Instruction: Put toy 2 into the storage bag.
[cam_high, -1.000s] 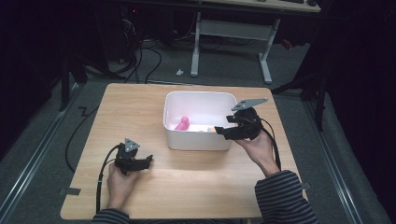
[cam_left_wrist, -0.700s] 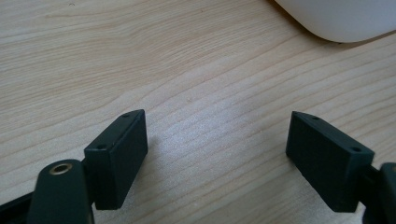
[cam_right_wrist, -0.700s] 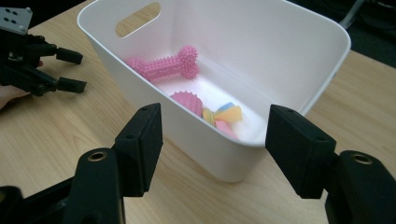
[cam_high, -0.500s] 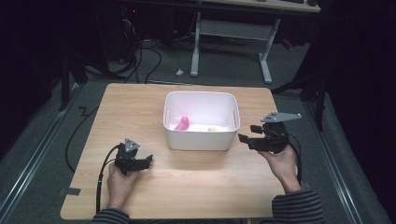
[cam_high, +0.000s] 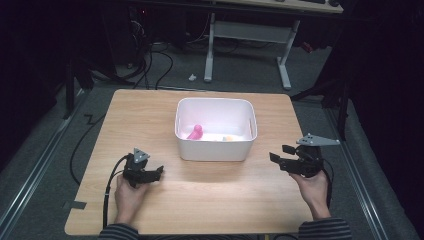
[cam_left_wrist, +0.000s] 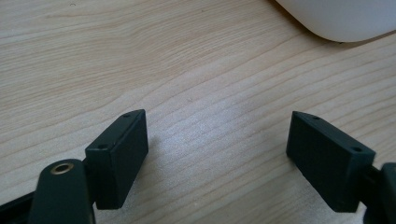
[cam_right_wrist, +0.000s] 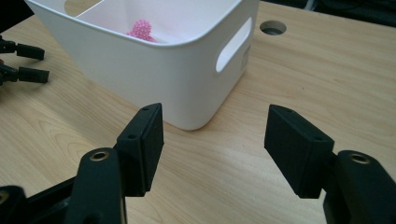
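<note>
Bin (cam_high: 215, 150) location: white, open-topped, standing on the table (cam_high: 215, 205) at its middle, long axis running across the table from left to right. Inside it lie a pink toy (cam_high: 195, 132) toward the left end and a small orange piece (cam_high: 226, 138) just beside it.

Left gripper (cam_high: 158, 172): jaws wide apart, nothing between them, resting low over bare wood. The bin's near left corner lies ahead and to the right of it, near but apart.

Right gripper (cam_high: 280, 153): jaws also spread, nothing held, pointing left toward the bin. In the right gripper view the bin's near right corner stands directly ahead of the fingers (cam_right_wrist: 142, 140), with the handle slot (cam_right_wrist: 232, 44) in the end wall just beyond.

Governing relation: the bin sits between the two grippers and slightly beyond them, one short end toward each hand. Both stand about equally near. The toy lies deeper, below the rim, so either hand would likely have to come in from above.
</note>
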